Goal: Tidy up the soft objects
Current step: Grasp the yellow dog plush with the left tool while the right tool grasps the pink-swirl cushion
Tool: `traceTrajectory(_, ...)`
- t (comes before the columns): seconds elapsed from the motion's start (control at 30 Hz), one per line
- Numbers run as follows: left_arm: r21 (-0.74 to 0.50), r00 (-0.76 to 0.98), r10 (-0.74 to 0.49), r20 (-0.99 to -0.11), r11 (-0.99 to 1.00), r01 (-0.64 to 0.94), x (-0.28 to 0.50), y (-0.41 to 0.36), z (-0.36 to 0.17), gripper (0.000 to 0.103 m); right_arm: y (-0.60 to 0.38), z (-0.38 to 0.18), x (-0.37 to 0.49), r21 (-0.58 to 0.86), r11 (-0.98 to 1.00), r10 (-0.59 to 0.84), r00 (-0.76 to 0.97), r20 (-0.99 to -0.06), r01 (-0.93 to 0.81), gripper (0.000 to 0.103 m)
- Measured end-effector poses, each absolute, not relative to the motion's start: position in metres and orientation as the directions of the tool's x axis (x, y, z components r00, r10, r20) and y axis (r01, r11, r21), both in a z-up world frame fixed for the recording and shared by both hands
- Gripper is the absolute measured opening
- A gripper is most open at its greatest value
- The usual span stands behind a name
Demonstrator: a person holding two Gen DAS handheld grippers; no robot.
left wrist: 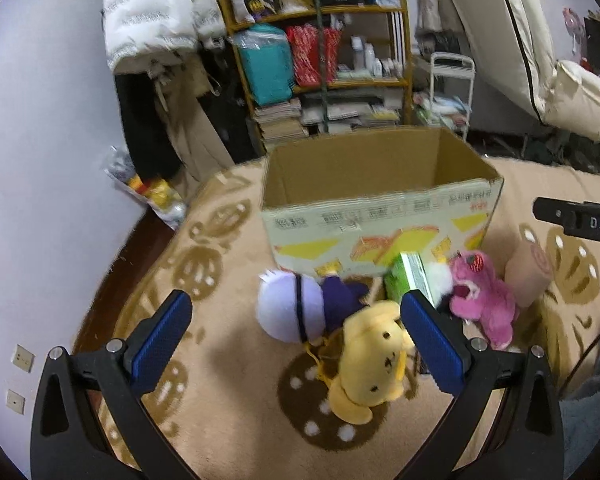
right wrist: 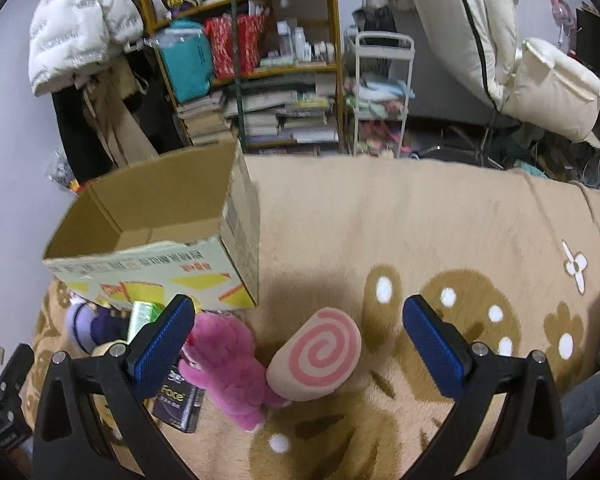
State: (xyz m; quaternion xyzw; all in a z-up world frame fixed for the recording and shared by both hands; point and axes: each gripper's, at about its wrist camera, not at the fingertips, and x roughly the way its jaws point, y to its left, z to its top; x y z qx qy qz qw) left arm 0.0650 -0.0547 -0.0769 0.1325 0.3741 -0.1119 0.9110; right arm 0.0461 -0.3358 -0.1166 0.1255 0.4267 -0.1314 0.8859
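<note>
On the patterned blanket (right wrist: pixel 420 220), an open cardboard box (left wrist: pixel 380 216) is seen, with soft toys gathered just before it: a yellow dog (left wrist: pixel 374 360), a purple doll (left wrist: pixel 300 306), a pink bear (right wrist: pixel 228 364) and a swirl cushion (right wrist: pixel 316 354). Both the left gripper (left wrist: pixel 296 344) and the right gripper (right wrist: pixel 296 344) are held wide apart, nothing grasped.

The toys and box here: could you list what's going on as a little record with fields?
surface: patterned blanket
box: open, looks empty inside, upright on the blanket
yellow plush: lies between the left gripper's open fingers
white-and-purple plush: just in front of the box
pink plush: touching the swirl roll
swirl roll: between the right gripper's open fingers
green pack: leaning at the box front
held: nothing
</note>
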Motion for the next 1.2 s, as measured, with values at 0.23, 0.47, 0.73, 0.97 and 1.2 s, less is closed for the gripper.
traceTrajectory(0.23, 0.183, 0.618, -0.1, -0.78, 0.908, 0.377, 0.071, -0.069, -0.113, 0.102, -0.339, -0.141, 0.062, 0.126, 0.932, -0.07, 0.51, -0.857, 0.34, 0.103)
traceTrajectory(0.47, 0.207, 0.546, -0.073, -0.834, 0.877, 0.434, 0.073, -0.083, -0.15, 0.102, -0.353, -0.166, 0.071, 0.19, 0.907, 0.006, 0.438, -0.899, 0.376, 0.103)
traceTrajectory(0.73, 0.181, 0.464, -0.063, -0.884, 0.868, 0.463, 0.079, -0.088, -0.177, 0.102, -0.366, -0.191, 0.073, 0.218, 0.878, 0.062, 0.351, -0.934, 0.425, 0.092)
traceTrajectory(0.97, 0.123, 0.406, -0.09, -0.909, 0.874, 0.47, 0.088, -0.085, -0.188, 0.085, -0.372, -0.196, 0.075, 0.245, 0.869, 0.096, 0.339, -0.936, 0.43, 0.066)
traceTrajectory(1.2, 0.068, 0.375, -0.124, -0.919, 0.885, 0.46, 0.092, -0.079, -0.191, 0.07, -0.365, -0.196, 0.077, 0.209, 0.899, 0.076, 0.332, -0.94, 0.386, 0.046)
